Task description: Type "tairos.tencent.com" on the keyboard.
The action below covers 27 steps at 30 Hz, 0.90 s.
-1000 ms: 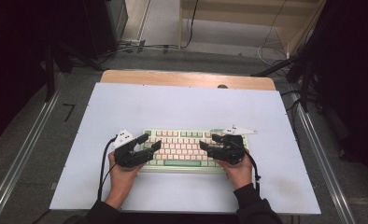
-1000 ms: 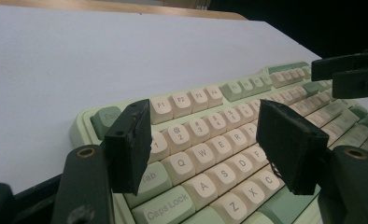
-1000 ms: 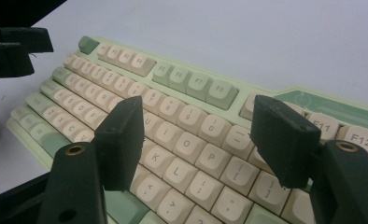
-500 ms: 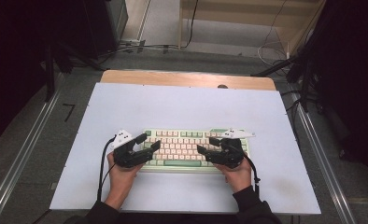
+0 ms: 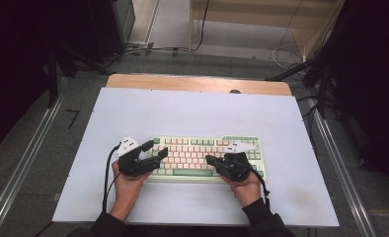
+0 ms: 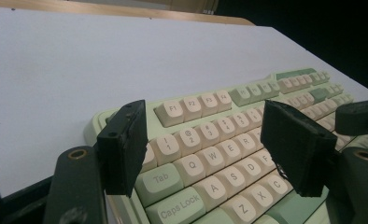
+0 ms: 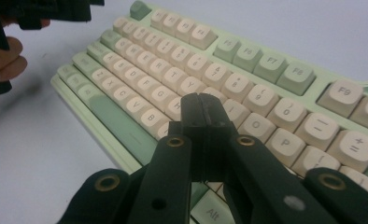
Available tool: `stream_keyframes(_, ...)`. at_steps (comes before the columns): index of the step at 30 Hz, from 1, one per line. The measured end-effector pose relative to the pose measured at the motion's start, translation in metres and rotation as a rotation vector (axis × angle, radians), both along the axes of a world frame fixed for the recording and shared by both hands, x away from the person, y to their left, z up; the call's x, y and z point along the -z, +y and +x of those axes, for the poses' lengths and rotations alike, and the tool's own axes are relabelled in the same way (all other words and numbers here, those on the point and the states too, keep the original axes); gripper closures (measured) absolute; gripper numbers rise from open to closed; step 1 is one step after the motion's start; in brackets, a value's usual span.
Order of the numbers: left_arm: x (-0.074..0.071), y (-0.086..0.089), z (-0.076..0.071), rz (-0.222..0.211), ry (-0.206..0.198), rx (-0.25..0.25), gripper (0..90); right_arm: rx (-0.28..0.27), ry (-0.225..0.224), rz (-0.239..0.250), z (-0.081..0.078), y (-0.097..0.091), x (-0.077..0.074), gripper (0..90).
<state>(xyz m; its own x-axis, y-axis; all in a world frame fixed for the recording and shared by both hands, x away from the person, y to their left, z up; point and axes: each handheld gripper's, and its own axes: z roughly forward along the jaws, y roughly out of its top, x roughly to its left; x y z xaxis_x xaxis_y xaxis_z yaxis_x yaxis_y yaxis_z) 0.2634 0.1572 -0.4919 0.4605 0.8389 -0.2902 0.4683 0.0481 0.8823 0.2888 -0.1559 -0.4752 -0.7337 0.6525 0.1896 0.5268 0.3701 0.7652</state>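
Note:
A pale green keyboard [image 5: 202, 148] with cream keys lies near the front middle of the white table. My left gripper [image 5: 156, 149] hangs over its left end, open; in the left gripper view the gripper [image 6: 210, 144] has its jaws spread wide above the Q, W and A keys of the keyboard [image 6: 205, 100], with nothing between them. My right gripper [image 5: 210, 159] points left over the keyboard's lower middle rows. In the right gripper view its jaws [image 7: 201, 100] are pressed together, shut and holding nothing, just above the letter keys of the keyboard [image 7: 266, 60].
The white table top [image 5: 192, 111] extends beyond the keyboard to a wooden strip [image 5: 197, 83] at the far edge. The person's left hand [image 7: 4, 56] shows at the top left of the right gripper view. Metal rails run along both sides of the table.
The right gripper has shifted slightly left and toward the near edge over the keyboard. The left gripper has hardly moved and stays open.

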Motion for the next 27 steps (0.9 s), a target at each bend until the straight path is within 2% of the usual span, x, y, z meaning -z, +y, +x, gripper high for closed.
stream_keyframes(7,0.001,0.0,0.001,0.005,0.006,0.0,32.6,-0.029,0.01,-0.042,0.0,0.008,0.007,87.3)
stream_keyframes(17,0.001,0.0,0.0,0.003,0.006,0.003,32.7,-0.027,0.011,-0.06,-0.001,0.012,0.01,87.3)
stream_keyframes(21,0.001,-0.001,0.001,0.004,0.008,0.002,32.6,-0.03,0.014,-0.091,0.001,0.014,0.016,87.3)
stream_keyframes(23,0.001,0.0,0.0,0.005,0.005,0.004,32.6,-0.027,0.023,-0.08,0.002,0.013,0.015,86.9)
stream_keyframes(27,0.001,0.001,0.001,-0.002,0.006,-0.004,32.6,-0.009,-0.009,0.008,0.001,0.002,0.0,76.0)
